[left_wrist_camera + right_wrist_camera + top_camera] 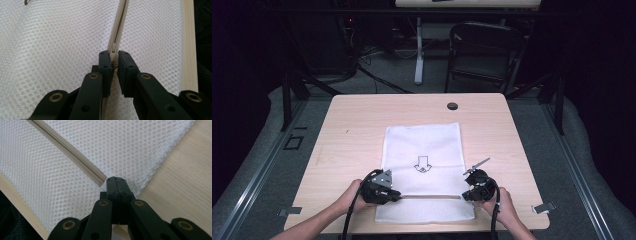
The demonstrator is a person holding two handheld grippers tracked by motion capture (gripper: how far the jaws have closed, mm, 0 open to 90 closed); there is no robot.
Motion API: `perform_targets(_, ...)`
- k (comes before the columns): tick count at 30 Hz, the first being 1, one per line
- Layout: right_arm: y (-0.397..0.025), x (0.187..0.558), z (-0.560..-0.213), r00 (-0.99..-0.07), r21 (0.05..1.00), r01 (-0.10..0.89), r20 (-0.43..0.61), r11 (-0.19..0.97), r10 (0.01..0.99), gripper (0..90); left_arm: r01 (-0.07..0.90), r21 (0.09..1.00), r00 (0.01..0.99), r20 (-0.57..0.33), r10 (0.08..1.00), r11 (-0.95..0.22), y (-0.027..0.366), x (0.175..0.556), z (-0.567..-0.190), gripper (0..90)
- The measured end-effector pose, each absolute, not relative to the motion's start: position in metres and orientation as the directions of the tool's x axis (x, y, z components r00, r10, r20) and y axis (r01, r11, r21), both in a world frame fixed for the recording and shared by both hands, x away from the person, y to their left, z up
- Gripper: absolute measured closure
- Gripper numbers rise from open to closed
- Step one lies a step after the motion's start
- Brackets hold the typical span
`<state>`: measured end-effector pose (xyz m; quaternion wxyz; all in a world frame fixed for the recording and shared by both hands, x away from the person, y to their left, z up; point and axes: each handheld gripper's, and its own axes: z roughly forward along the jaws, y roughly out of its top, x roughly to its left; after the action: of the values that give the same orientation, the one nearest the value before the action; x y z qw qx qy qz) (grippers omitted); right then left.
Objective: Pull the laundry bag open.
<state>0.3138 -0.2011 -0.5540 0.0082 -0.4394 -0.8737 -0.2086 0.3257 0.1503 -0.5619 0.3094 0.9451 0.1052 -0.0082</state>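
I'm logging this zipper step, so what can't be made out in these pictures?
- Zipper pull, left gripper view: its lower part sits hidden between the jaws.
- Mesh bag, right gripper view: the pinched zipper end is covered by the shut jaws.
- Arrow print, high view: the mark below it is too small to read.

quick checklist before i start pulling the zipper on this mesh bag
1. Left gripper around the zipper pull: ok, the jaws flank it; whether they clamp it yet, cannot tell.
2. Right gripper anchoring the zipper end: ok, jaws shut on the mesh bag there.
3. Zipper track lying straight between the grippers: ok.
4. Bag flat on the table, no bunching by the track: ok.
5. Bag clear of the table's near edge: not ok, it lies close to it.
6. Slider running freely: cannot tell.
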Motion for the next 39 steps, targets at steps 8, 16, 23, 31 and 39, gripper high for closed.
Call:
perform_targets(8,-0.201,0.314,-0.554,-0.615,0.358,0.770,0.196,0.528,0.764,90.0,0.227,0.572,0.972,-0.078,0.223,-0.788,0.167,0.327,-0.562,81.7)
perform_targets(16,-0.201,0.314,-0.554,-0.616,0.356,0.770,0.196,0.530,0.763,90.0,0.256,0.576,0.963,-0.087,0.254,-0.776,0.183,0.325,-0.563,81.6)
perform_targets(23,-0.200,0.314,-0.554,-0.613,0.355,0.772,0.195,0.527,0.766,90.0,0.279,0.572,0.956,-0.084,0.282,-0.772,0.196,0.325,-0.560,81.7)
perform_targets(31,-0.200,0.314,-0.554,-0.614,0.355,0.770,0.191,0.529,0.766,90.0,0.287,0.570,0.952,-0.083,0.294,-0.770,0.209,0.323,-0.558,81.7)
perform_targets(39,-0.201,0.314,-0.554,-0.615,0.358,0.771,0.200,0.527,0.763,90.0,0.285,0.573,0.953,-0.084,0.290,-0.769,0.209,0.322,-0.559,81.7)
